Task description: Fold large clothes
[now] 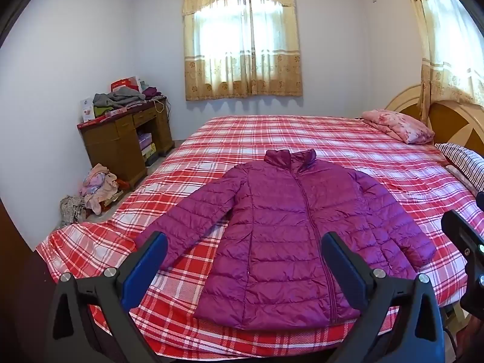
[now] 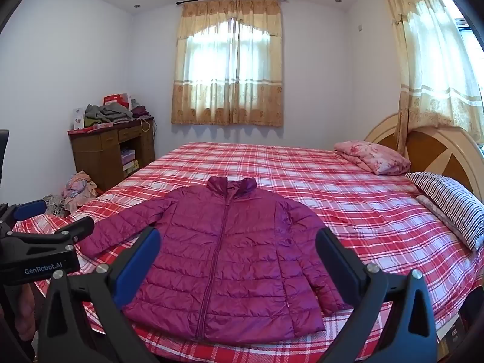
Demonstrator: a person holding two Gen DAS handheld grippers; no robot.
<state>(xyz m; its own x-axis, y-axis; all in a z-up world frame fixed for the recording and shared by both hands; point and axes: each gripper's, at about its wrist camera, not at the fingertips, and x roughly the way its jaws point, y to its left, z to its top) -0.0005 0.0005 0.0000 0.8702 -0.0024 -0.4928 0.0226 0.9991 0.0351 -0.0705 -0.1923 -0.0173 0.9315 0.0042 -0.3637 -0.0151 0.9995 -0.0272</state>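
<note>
Item: purple quilted puffer jacket [image 1: 281, 236], zipped, front up, spread flat on the red plaid bedspread [image 1: 348, 151]; collar far, hem at the near edge, sleeves angled out to either side.

Your left gripper [image 1: 244, 267]: jaws wide, nothing between them, held above the jacket's near left half.

Your right gripper [image 2: 237, 264]: jaws wide, likewise empty, above the near hem.

Far right: folded pink floral quilt [image 2: 372, 157], striped pillow [image 2: 450, 208].
</note>
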